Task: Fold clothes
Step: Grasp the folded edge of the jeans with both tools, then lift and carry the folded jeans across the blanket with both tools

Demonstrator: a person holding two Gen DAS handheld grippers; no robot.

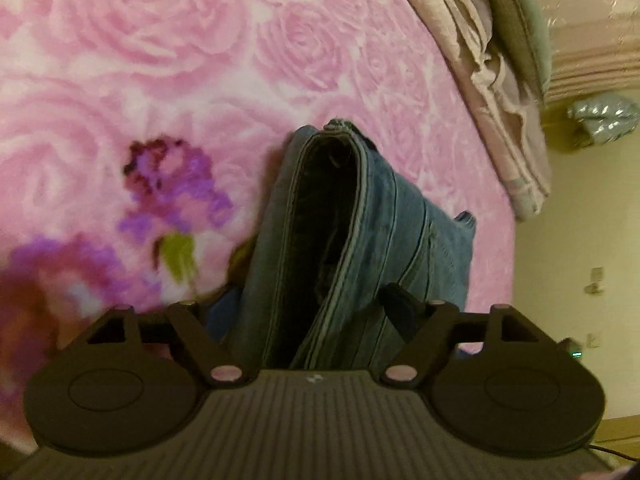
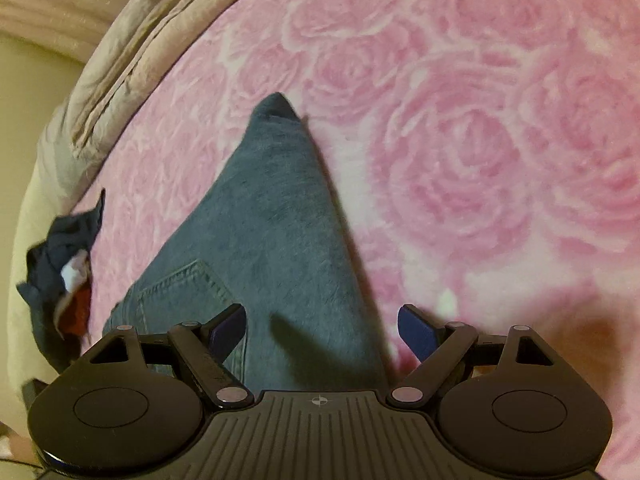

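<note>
As jeans (image 2: 256, 216) lie on the blanket (image 2: 480, 120), both grippers wide (nothing contained)

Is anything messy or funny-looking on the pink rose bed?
Yes. A dark blue piece of clothing lies crumpled at the edge of the pink rose blanket, with white and red showing inside it. It looks tossed, not folded. The jeans lie on the blanket, only partly folded.

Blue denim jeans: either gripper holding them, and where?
Neither. The blue denim jeans lie on the pink rose-patterned blanket between the open fingers of the left gripper and right gripper; nothing presses on them.
</note>
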